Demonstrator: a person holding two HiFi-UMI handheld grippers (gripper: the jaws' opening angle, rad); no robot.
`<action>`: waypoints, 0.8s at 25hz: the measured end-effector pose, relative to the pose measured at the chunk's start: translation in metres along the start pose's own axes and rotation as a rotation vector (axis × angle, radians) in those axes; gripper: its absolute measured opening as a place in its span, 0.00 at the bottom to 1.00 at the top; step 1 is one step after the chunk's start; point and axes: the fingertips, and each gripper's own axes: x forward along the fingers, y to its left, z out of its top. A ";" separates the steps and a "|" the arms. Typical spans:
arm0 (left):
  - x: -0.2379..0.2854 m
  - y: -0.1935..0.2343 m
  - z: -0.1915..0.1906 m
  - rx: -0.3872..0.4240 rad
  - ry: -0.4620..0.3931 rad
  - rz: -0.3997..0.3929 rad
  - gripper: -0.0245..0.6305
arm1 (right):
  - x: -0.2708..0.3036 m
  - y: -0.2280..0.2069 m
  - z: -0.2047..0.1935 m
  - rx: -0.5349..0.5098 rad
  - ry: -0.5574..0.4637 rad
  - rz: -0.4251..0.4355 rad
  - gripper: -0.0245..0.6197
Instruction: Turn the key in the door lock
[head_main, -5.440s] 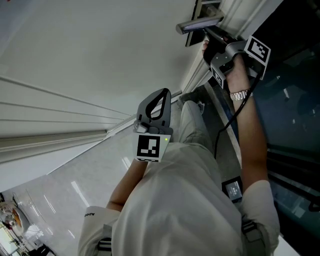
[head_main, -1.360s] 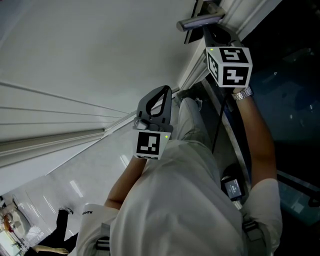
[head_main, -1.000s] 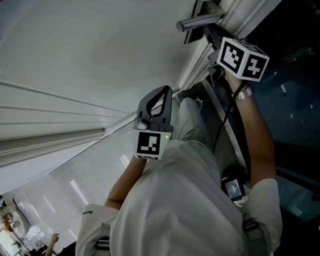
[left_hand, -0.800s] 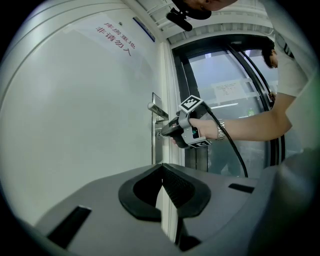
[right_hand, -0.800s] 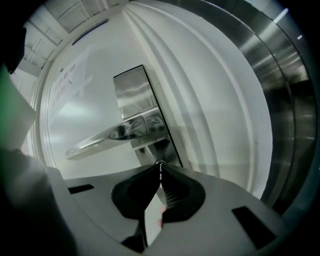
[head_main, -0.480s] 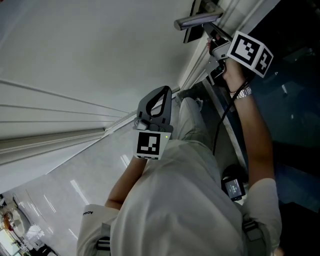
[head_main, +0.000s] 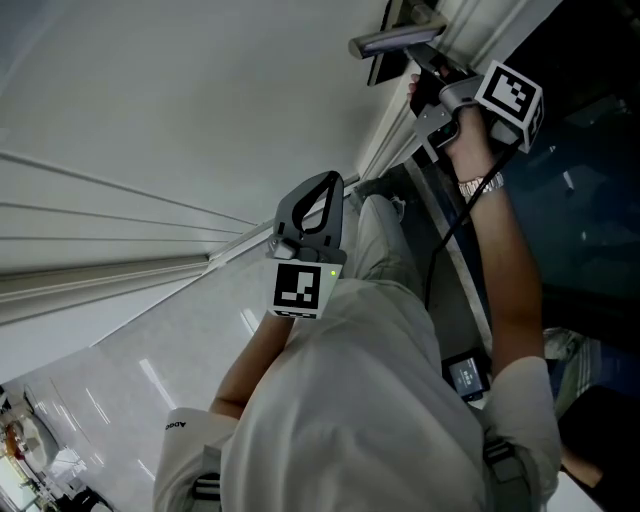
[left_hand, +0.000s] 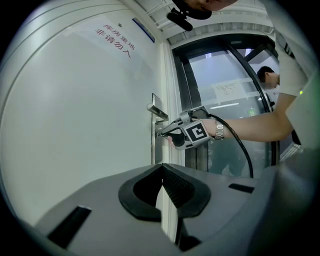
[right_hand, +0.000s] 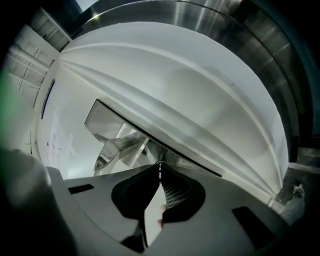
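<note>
Looking across from the left, I see the left tool held out in front of the person's torso. Its jaws are pressed together with nothing between them, and the ribbed pads meet along 1 line in the left gripper view. Its marker cube sits just behind the jaws. The white door fills the space ahead of this tool, well apart from its tips, and carries a small sign high up.

Further right, beyond the left tool, the lever handle juts from the door edge. The right tool is up against the door just below that handle. In the right gripper view its jaws are nearly closed, pinching a thin pale sliver at their very tips. I take this sliver to be the key, seated in the lock under the metal plate. The handle lies just up and left of these tips.

Behind the right tool come its marker cube, the hand gripping it and a wristwatch. A black cable hangs down from the tool. A dark glass panel stands to the right of this tool.
</note>
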 end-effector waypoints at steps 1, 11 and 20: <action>0.000 0.000 0.000 -0.001 -0.001 0.000 0.05 | 0.000 -0.001 0.001 0.007 0.001 -0.001 0.06; -0.002 -0.002 -0.001 -0.007 0.004 0.002 0.05 | 0.000 -0.003 -0.001 0.179 0.001 0.038 0.06; -0.005 -0.001 0.001 -0.004 0.002 0.005 0.05 | -0.002 0.000 -0.001 0.079 -0.003 0.037 0.08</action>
